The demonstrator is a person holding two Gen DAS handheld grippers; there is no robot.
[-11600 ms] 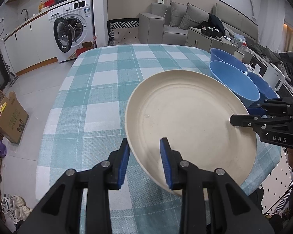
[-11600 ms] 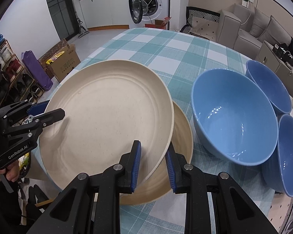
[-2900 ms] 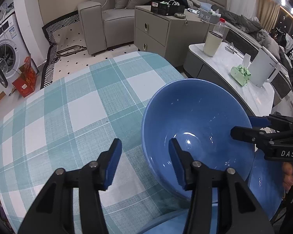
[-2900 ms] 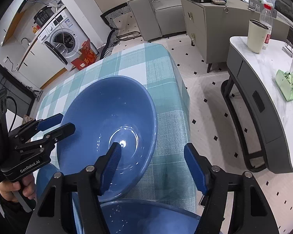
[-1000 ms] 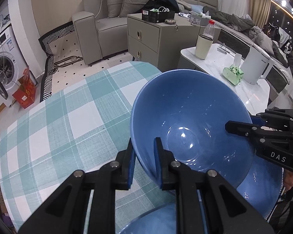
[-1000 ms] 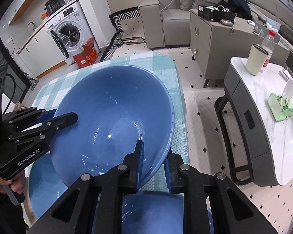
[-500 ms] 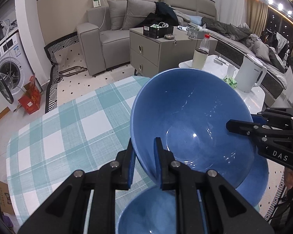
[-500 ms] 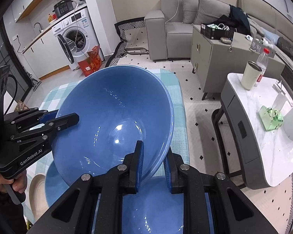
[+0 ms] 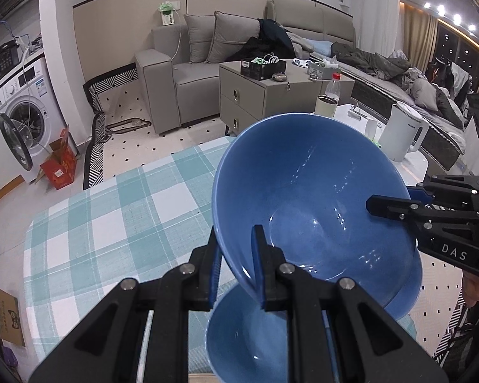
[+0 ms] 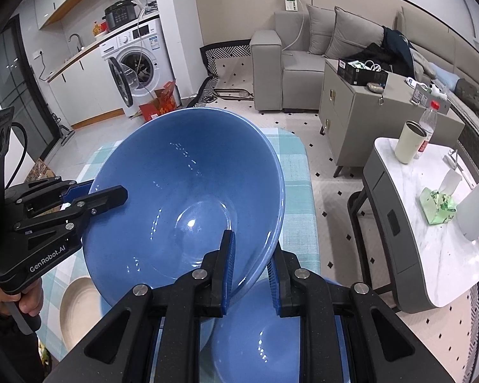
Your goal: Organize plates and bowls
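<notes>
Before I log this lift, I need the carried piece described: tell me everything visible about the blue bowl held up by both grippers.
The blue bowl is deep, round and glossy, ceramic by the look, plain inside and empty, with light glints. It hangs tilted above the checked tablecloth, off the table. The left hand-held gripper pinches one side of its rim, the right hand-held gripper the opposite side. Another blue bowl sits right below it.
</notes>
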